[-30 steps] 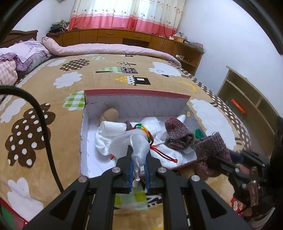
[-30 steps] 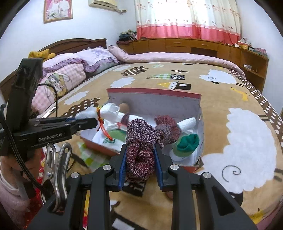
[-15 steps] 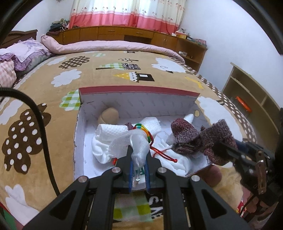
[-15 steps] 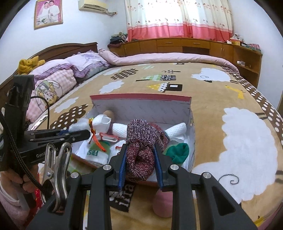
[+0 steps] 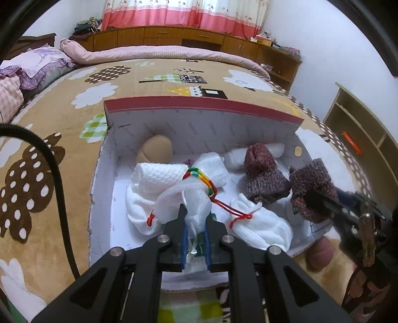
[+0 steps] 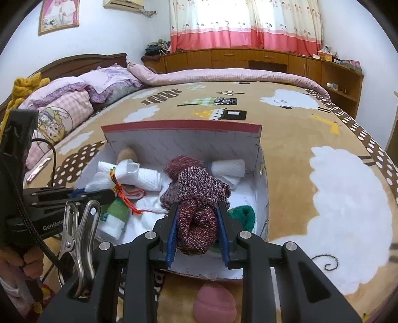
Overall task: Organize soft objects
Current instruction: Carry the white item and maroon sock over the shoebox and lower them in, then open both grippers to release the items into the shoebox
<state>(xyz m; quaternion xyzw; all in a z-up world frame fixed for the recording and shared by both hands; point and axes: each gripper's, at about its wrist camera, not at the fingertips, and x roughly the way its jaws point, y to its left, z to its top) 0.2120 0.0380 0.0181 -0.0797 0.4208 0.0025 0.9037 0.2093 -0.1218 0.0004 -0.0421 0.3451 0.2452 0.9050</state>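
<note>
A white mesh pouch [image 5: 196,206], tied with a multicoloured cord [image 5: 202,177], is clamped between the jaws of the left gripper [image 5: 195,223] and is held above the near part of an open cardboard box [image 5: 199,105]. A rolled maroon knitted sock [image 6: 196,223] is clamped between the blue pads [image 6: 171,236] of the right gripper [image 6: 196,232] and is held over the near right part of the same box. In the left wrist view, the right gripper [image 5: 321,201] is seen at the box's right edge with the sock [image 5: 308,183] projecting from it.

Inside the box, the following soft items are contained: a rolled white towel [image 5: 159,174] at the left, a tan rolled item [image 5: 155,149] in the far left corner, a second maroon knitted piece [image 5: 262,174] near the centre right, a white roll [image 6: 228,167] against the far right wall, a green item [image 6: 243,216] at the near right, and white socks [image 5: 261,228] bound with red string [image 5: 233,211] at the front.

The box is placed on a bed [image 6: 348,198] covered by a tan blanket with cloud and tree patterns. A pink rounded item [image 6: 214,303] lies on the blanket just outside the near wall of the box. Pillows [image 6: 74,99] are stacked at the headboard, and wooden cabinets [image 6: 248,57] stand below the curtains [image 6: 243,22].
</note>
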